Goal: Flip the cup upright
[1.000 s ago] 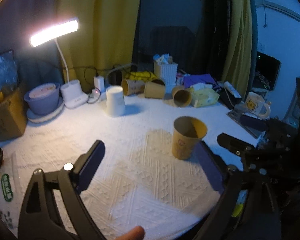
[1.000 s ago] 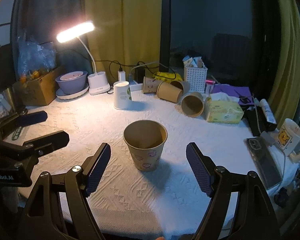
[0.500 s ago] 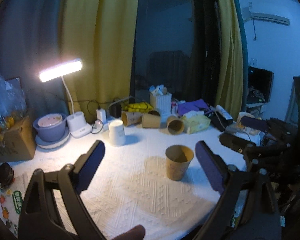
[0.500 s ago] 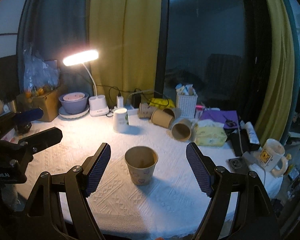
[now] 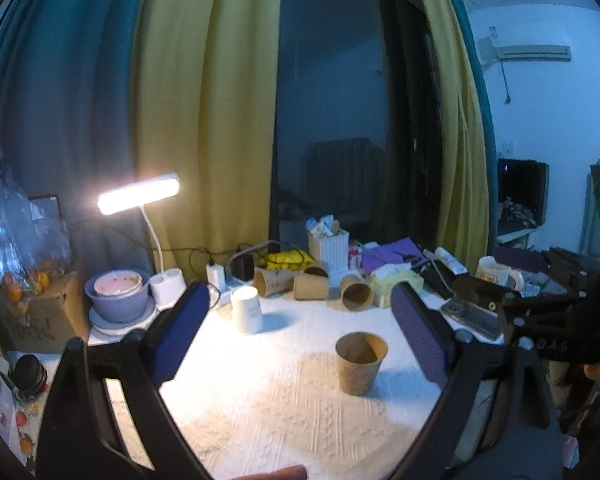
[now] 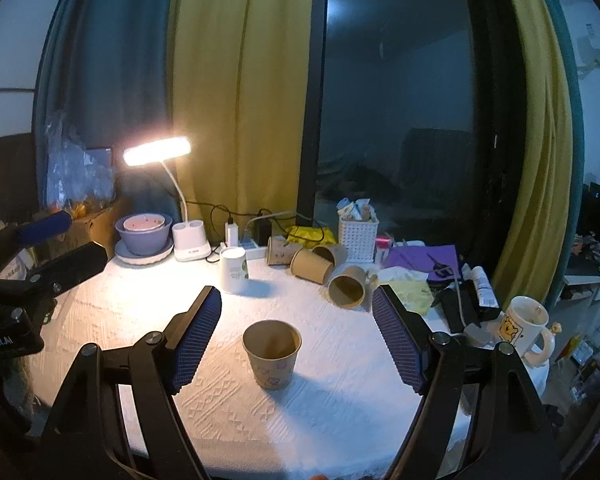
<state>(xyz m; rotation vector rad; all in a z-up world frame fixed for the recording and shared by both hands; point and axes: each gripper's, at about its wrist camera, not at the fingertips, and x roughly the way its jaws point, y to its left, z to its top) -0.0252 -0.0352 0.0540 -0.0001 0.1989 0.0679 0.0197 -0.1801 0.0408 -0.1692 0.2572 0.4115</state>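
A brown paper cup (image 5: 359, 364) stands upright, mouth up, on the white tablecloth; it also shows in the right wrist view (image 6: 272, 354). My left gripper (image 5: 300, 340) is open and empty, held back above the table's near edge, with the cup between its fingers in view but well beyond them. My right gripper (image 6: 298, 338) is open and empty, also pulled back from the cup. The right gripper shows at the right of the left wrist view (image 5: 512, 312), and the left gripper at the left of the right wrist view (image 6: 56, 248).
Three brown cups (image 6: 320, 266) lie on their sides at the back. A white cup (image 6: 233, 270) stands mouth down near a lit desk lamp (image 6: 190, 246). A bowl on a plate (image 6: 143, 236), a white basket (image 6: 358, 238), tissues (image 6: 408, 286) and a mug (image 6: 526, 330) ring the table.
Both grippers have drawn back and risen away from the upright cup, which now looks smaller and farther. The cup has not moved.
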